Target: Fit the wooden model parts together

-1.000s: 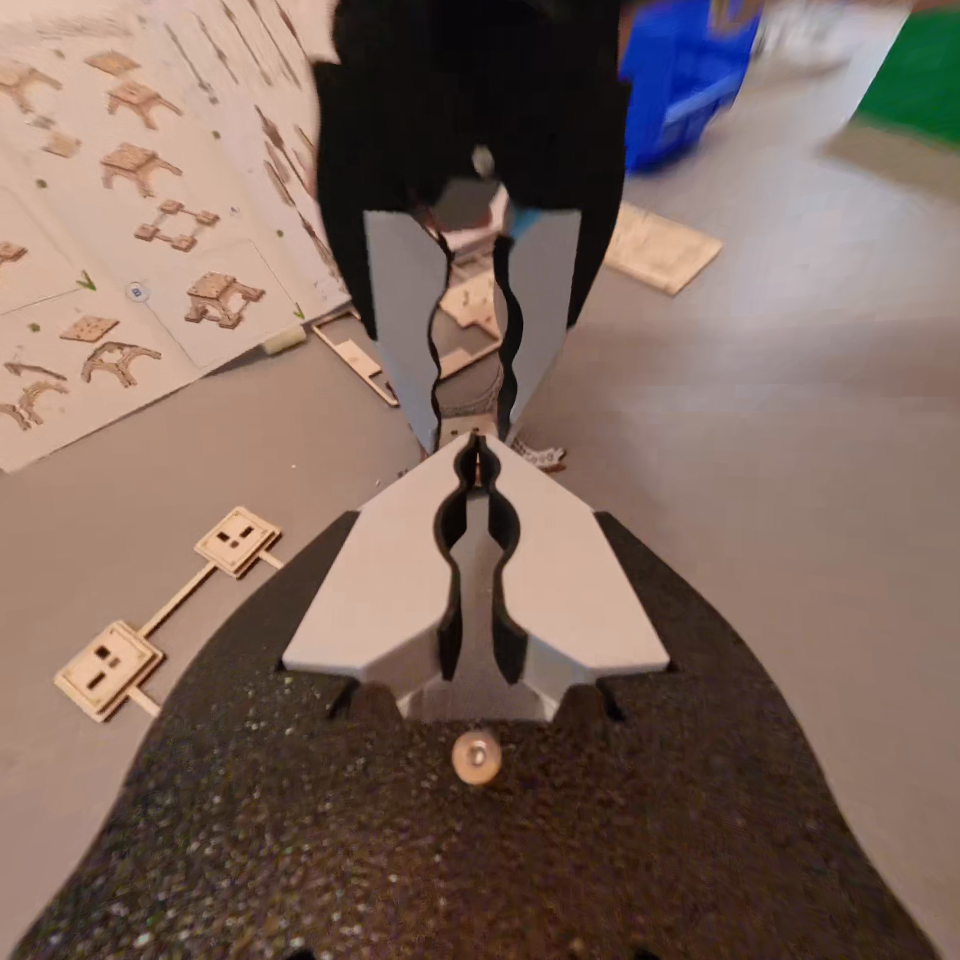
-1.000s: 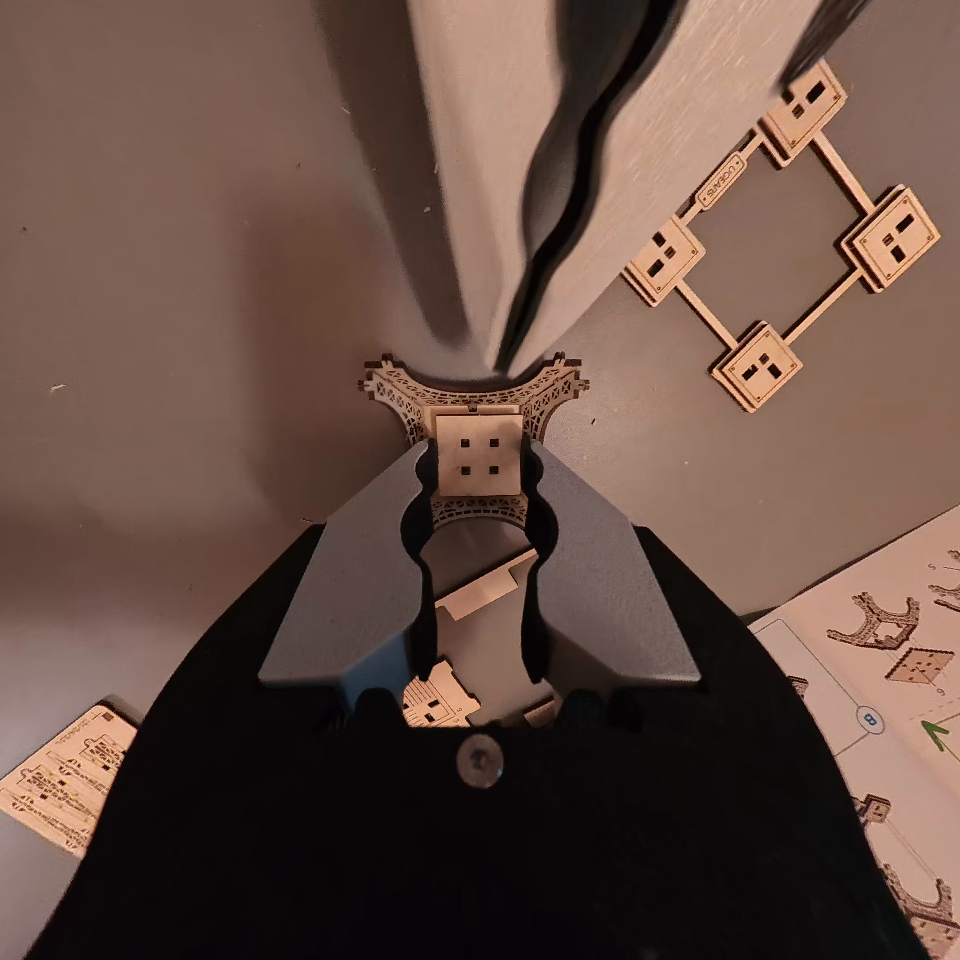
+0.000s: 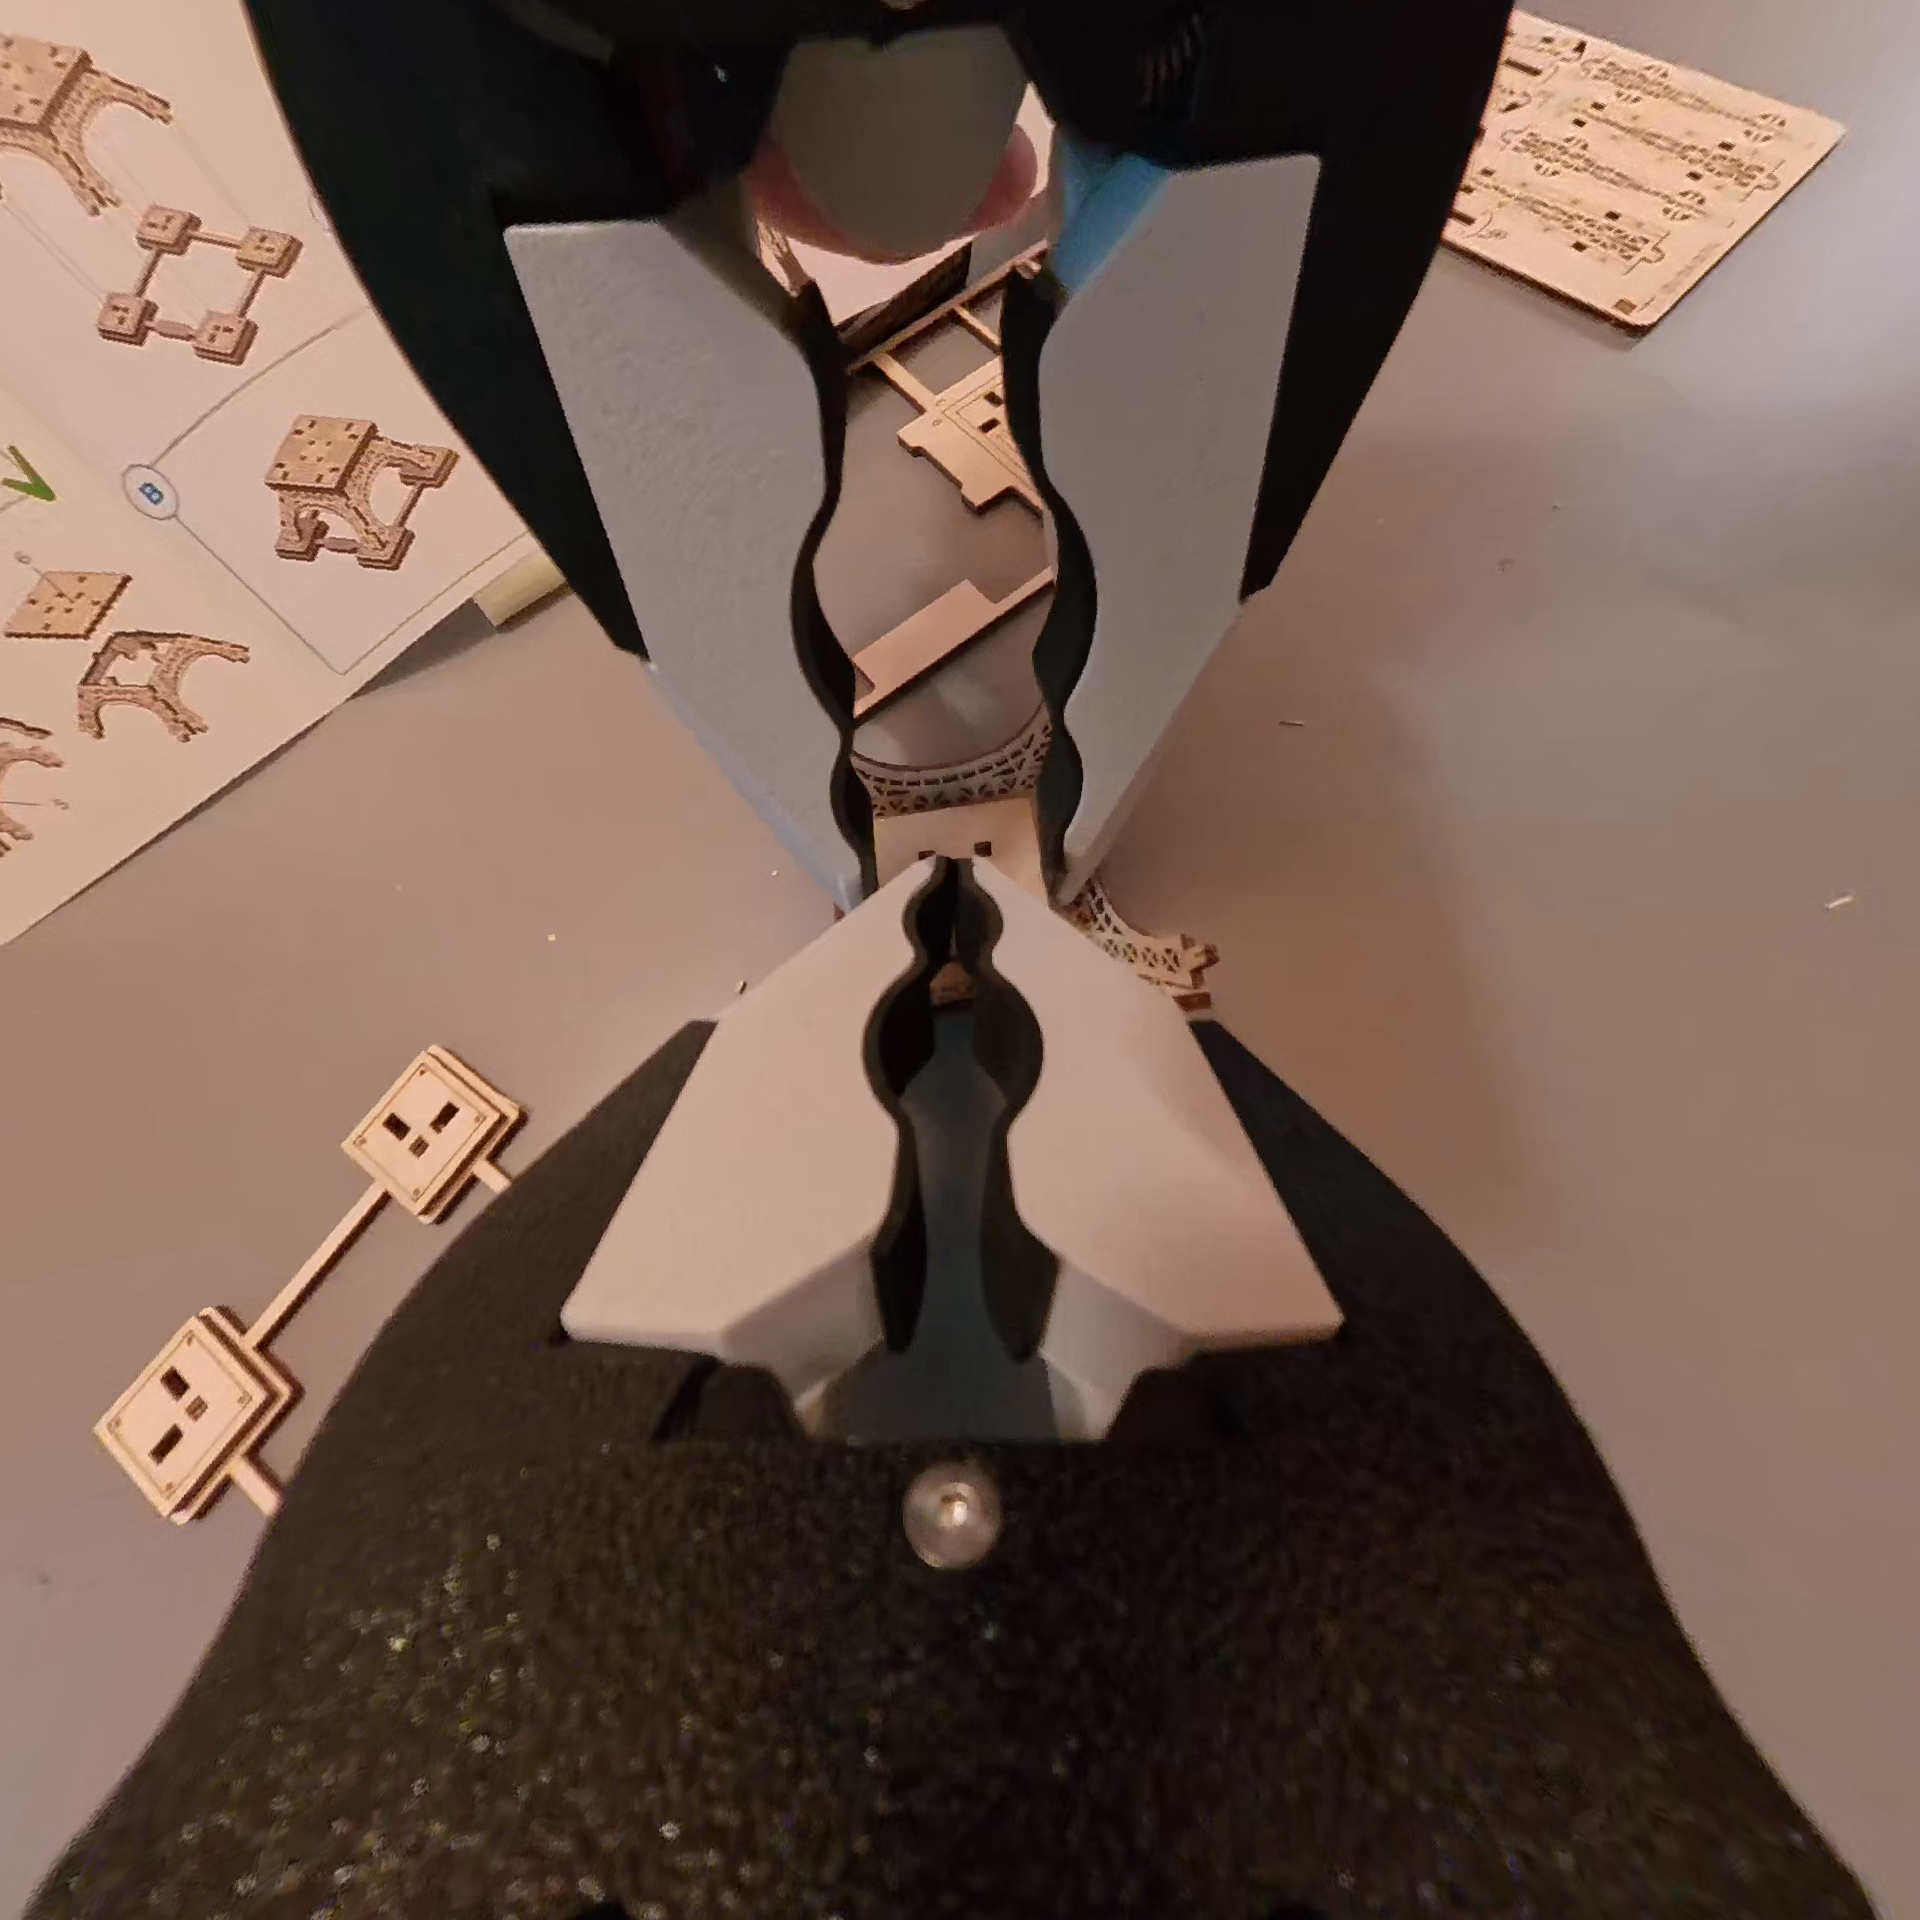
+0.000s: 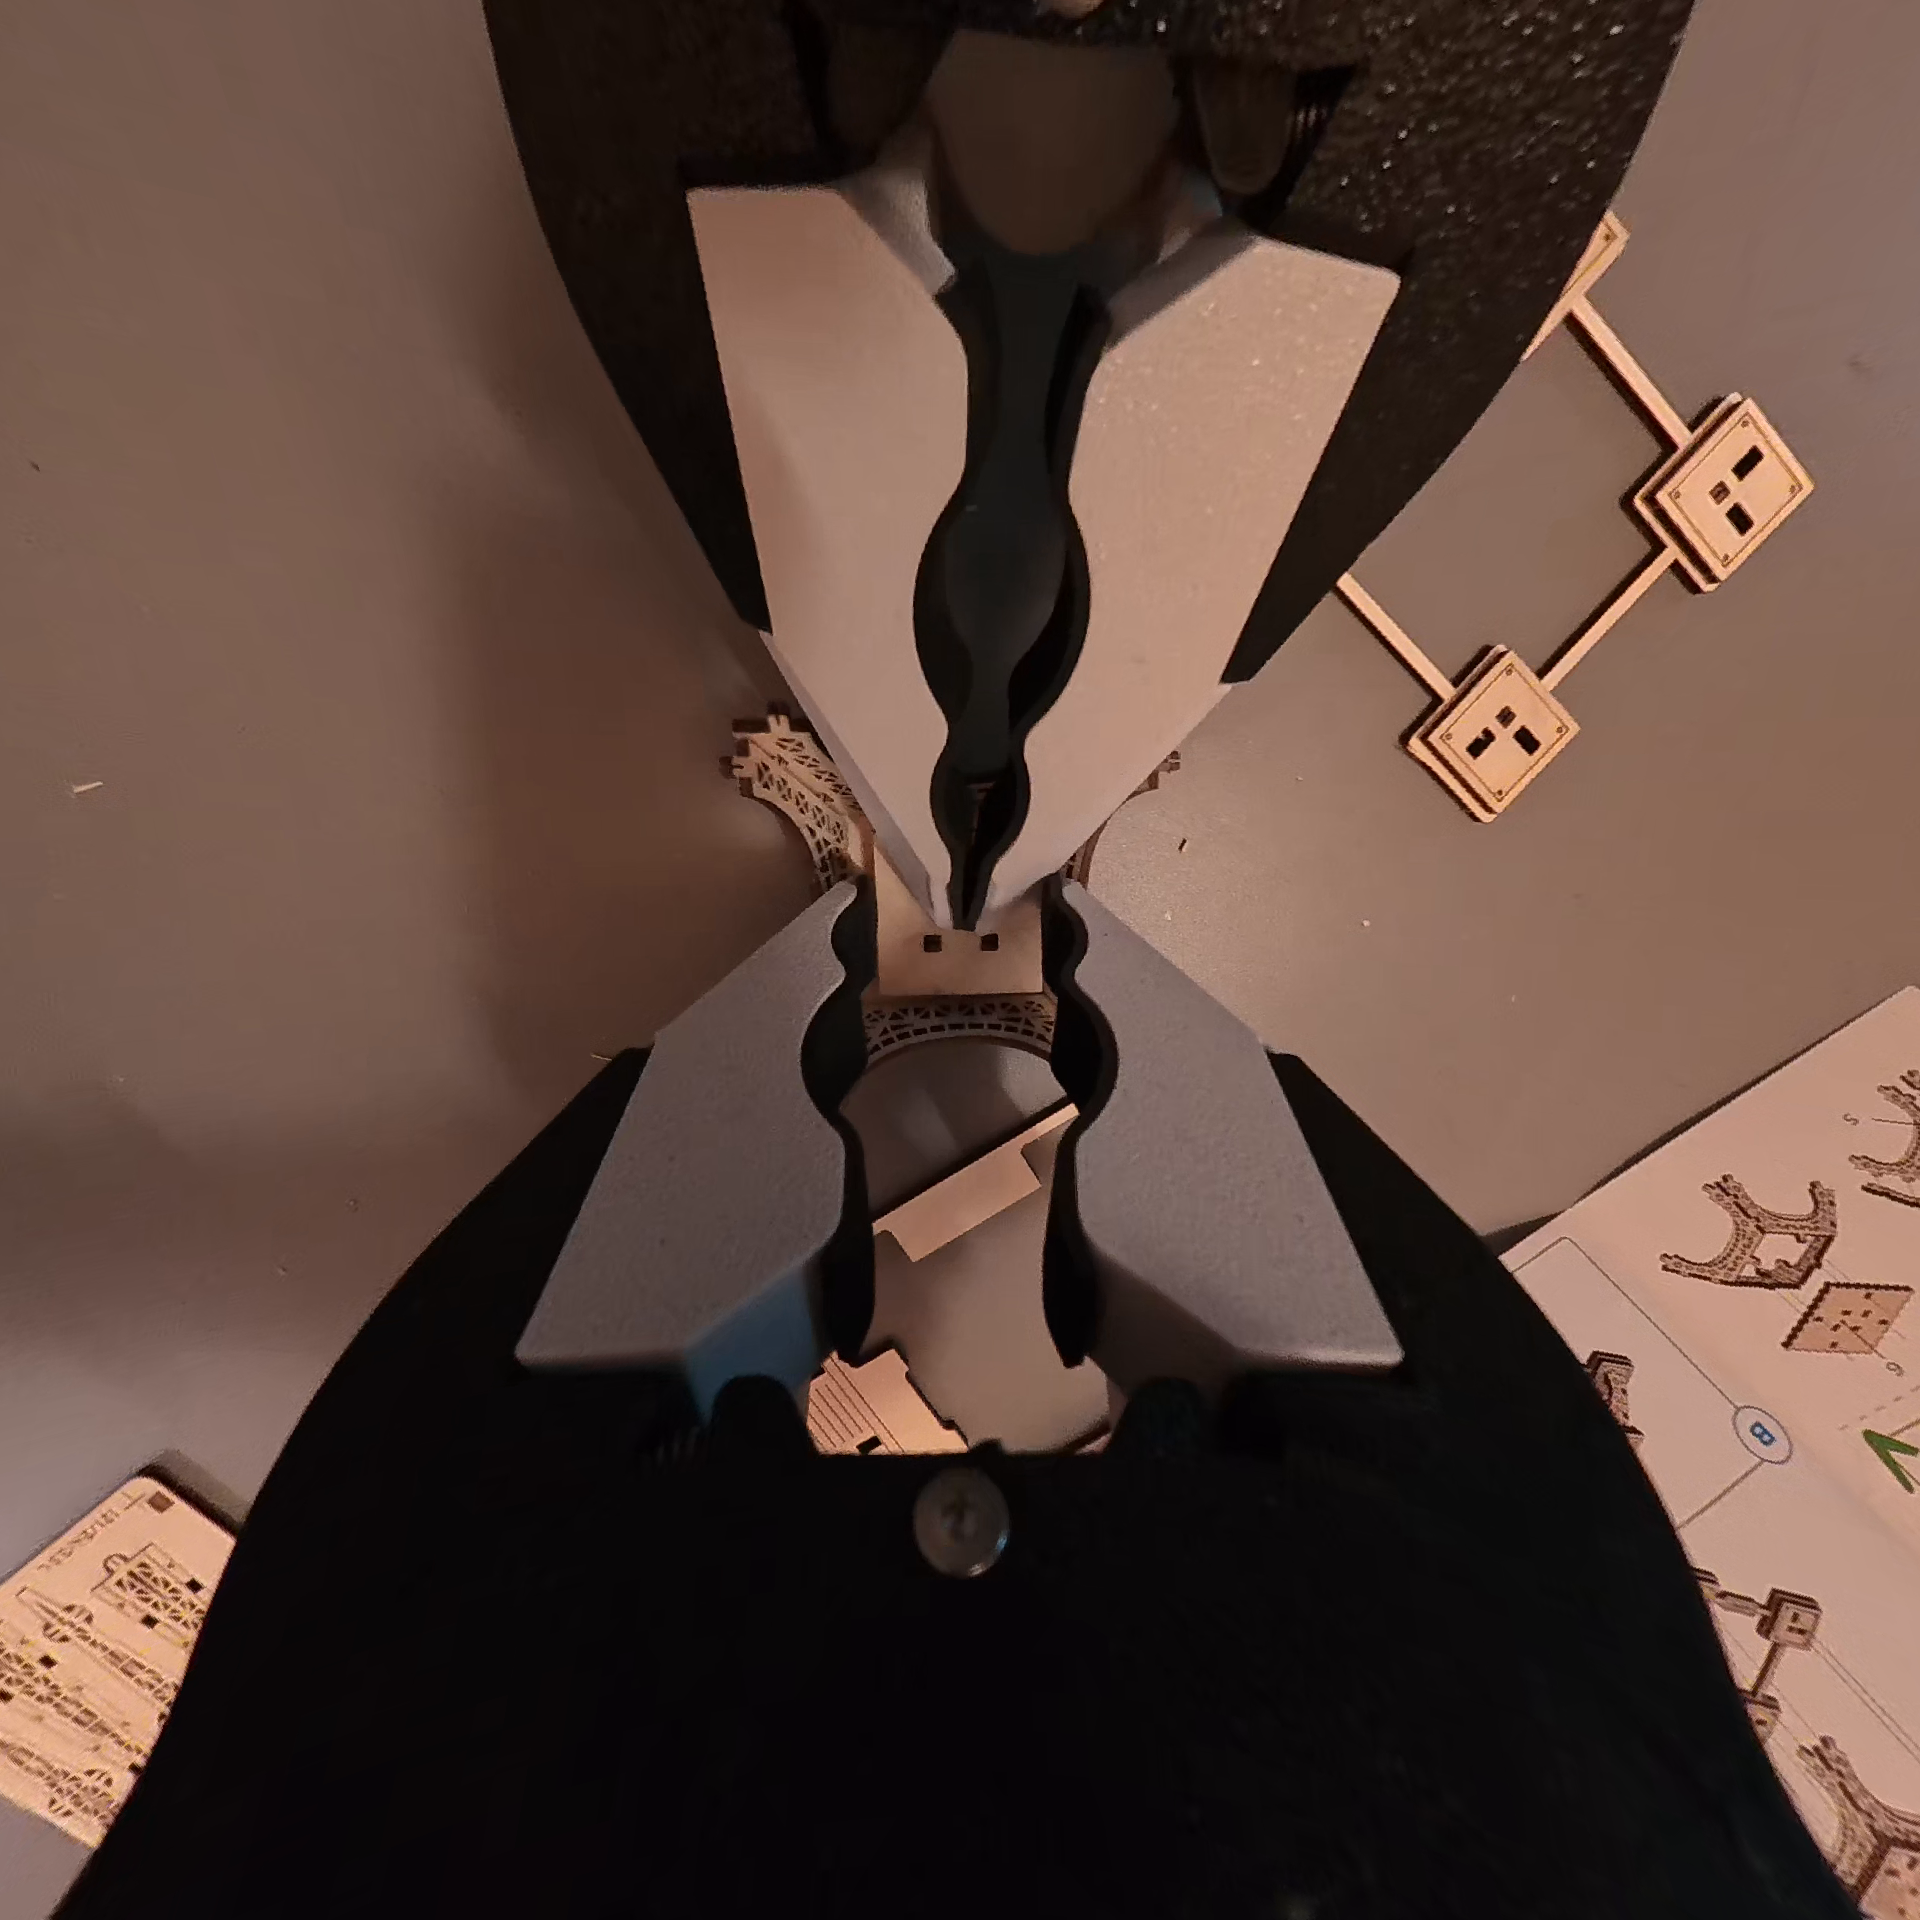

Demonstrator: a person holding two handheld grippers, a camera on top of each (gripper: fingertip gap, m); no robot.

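Already the arched tower base (image 4: 961,997) stands assembled on the bench (image 4: 312,623), gripped at its square top by the right claw (image 4: 961,914). Left claw (image 3: 951,894) pinches, probably, a thin part above it; the four-pad frame (image 4: 1621,613) lies unused.

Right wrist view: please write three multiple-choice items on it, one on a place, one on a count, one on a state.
1. Where lies the square-pad frame? A) on the grey table B) inside a box C) on a chair
2. How many holes show on the tower base's top plate? A) none B) two C) six
3. The fingers of the right hand-held gripper are: A) pressed together B) either side of the plate C) on paper
1A, flat on the table; 2B, the left hand-held gripper hides others; 3B, plate between them.
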